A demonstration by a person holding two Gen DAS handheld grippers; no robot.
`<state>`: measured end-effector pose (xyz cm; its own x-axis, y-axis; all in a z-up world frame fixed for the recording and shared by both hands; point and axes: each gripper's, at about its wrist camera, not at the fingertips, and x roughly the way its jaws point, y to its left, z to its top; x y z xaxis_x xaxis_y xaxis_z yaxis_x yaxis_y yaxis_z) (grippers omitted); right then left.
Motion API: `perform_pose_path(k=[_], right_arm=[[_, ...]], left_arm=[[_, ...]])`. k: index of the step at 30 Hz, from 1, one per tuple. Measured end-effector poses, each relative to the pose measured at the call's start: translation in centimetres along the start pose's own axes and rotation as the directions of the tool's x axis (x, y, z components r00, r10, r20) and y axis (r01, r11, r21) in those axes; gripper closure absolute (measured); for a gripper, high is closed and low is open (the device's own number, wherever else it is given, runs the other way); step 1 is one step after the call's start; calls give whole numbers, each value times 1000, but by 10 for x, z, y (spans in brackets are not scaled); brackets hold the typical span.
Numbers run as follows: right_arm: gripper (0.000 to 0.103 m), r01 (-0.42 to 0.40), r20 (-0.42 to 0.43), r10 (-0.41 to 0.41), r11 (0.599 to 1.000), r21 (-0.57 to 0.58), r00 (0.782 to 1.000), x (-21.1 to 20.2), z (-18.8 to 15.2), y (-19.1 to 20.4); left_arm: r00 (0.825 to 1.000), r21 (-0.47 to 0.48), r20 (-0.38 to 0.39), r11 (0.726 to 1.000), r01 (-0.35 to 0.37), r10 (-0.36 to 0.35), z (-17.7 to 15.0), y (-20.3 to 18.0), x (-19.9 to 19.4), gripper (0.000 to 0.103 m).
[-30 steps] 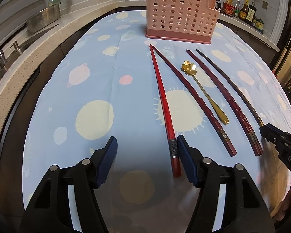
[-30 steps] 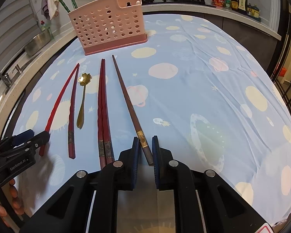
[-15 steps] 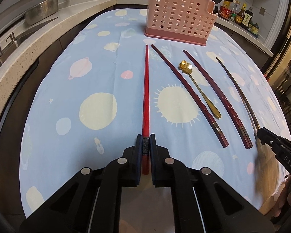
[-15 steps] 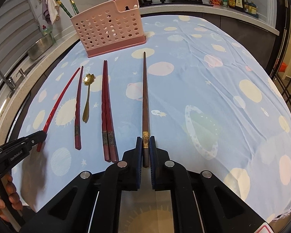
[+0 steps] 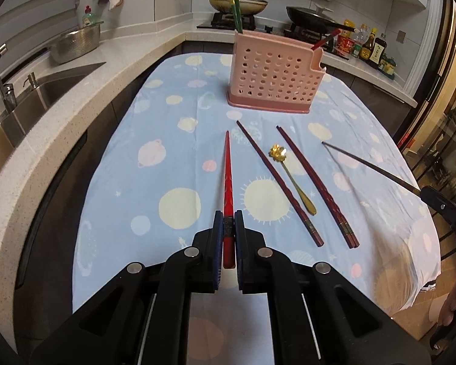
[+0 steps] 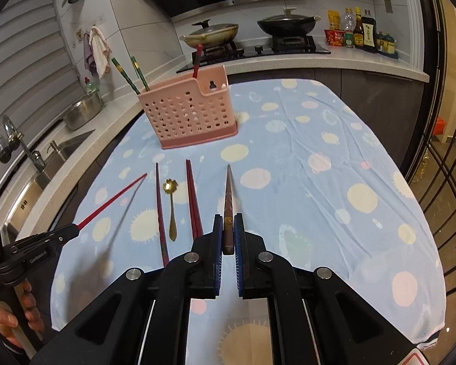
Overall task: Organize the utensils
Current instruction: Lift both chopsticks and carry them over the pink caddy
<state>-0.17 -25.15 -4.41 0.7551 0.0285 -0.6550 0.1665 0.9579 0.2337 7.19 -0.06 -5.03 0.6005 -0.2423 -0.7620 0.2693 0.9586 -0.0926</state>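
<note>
My left gripper [image 5: 228, 223] is shut on the thick end of a bright red chopstick [image 5: 228, 179], lifted off the cloth and pointing toward the pink utensil holder [image 5: 273, 76]. My right gripper [image 6: 228, 228] is shut on a brown chopstick [image 6: 228, 194], also raised and aimed at the pink utensil holder [image 6: 188, 115]. On the cloth lie a dark red chopstick [image 5: 276, 179], a gold flower spoon [image 5: 291, 179] and a pair of dark red chopsticks [image 5: 316, 185]. The holder has green chopsticks [image 6: 130, 74] and a red one standing in it.
The table wears a blue planet-print cloth [image 6: 319, 182]. A sink [image 5: 45, 91] and steel bowl [image 5: 76, 42] sit on the counter to the left. Pans on a stove [image 6: 252, 45] and sauce bottles [image 6: 361, 30] stand behind. A hand [image 6: 6, 316] holds the left gripper's handle.
The left gripper closed on the red chopstick. Both grippers then rose, lifting their chopsticks off the cloth, and more of the kitchen behind the table came into view.
</note>
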Motion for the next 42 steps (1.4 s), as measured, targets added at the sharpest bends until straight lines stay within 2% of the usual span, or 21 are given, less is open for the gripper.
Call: perform_pose_path(k=[11, 27, 32, 42], right_arm=[[96, -41, 139, 42, 999, -10, 989, -49, 43, 10], [96, -74, 258, 81, 997, -35, 963, -63, 94, 21], [96, -85, 313, 91, 996, -33, 945, -67, 119, 20], [96, -137, 423, 128, 990, -10, 897, -63, 185, 25]], left_arm=[[990, -25, 140, 1000, 4, 0, 36, 11, -58, 96], [966, 1, 258, 1000, 20, -19, 93, 6, -80, 96], [950, 12, 311, 1000, 22, -25, 122, 1, -87, 96], [897, 46, 436, 997, 53, -68, 190, -23, -103, 96]])
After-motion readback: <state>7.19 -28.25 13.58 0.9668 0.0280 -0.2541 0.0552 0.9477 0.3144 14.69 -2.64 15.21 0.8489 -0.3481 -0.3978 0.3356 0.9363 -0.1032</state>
